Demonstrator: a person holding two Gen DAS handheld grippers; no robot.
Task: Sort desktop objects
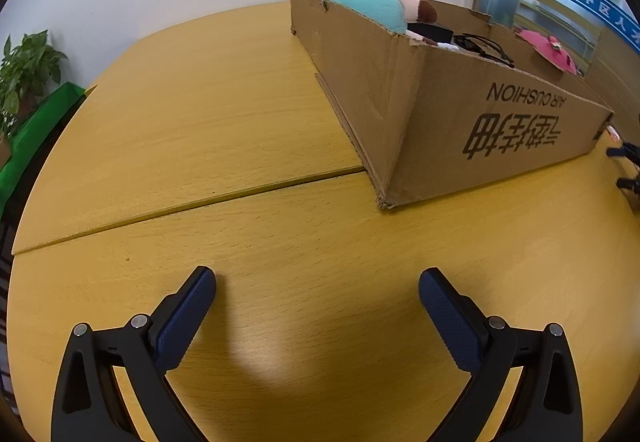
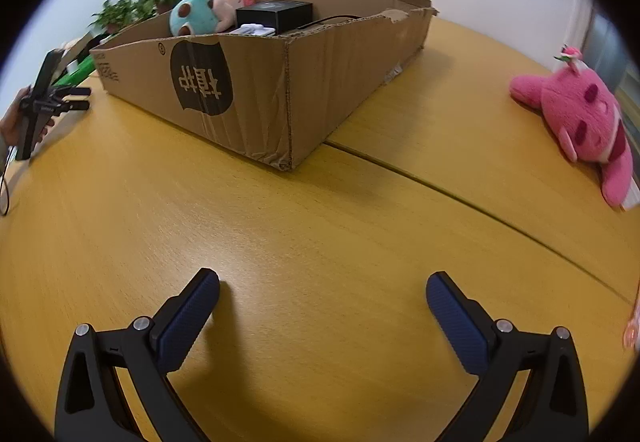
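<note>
1. One item remains loose on the table: the pink plush toy (image 2: 580, 117). It lies ahead and well to the right of the right gripper (image 2: 322, 294), apart from the cardboard box (image 2: 256, 89).
2. Right gripper: jaws spread wide, nothing between them. Swing it right and pinch the plush across its body, since the soft fill compresses.
3. Box location: ahead and slightly left of that gripper; it holds a teal plush (image 2: 196, 15) and a black case (image 2: 276, 15).
4. Left gripper (image 1: 318, 292): spread, empty, hovering over bare table (image 1: 200, 129); keep it clear of the box.
</note>
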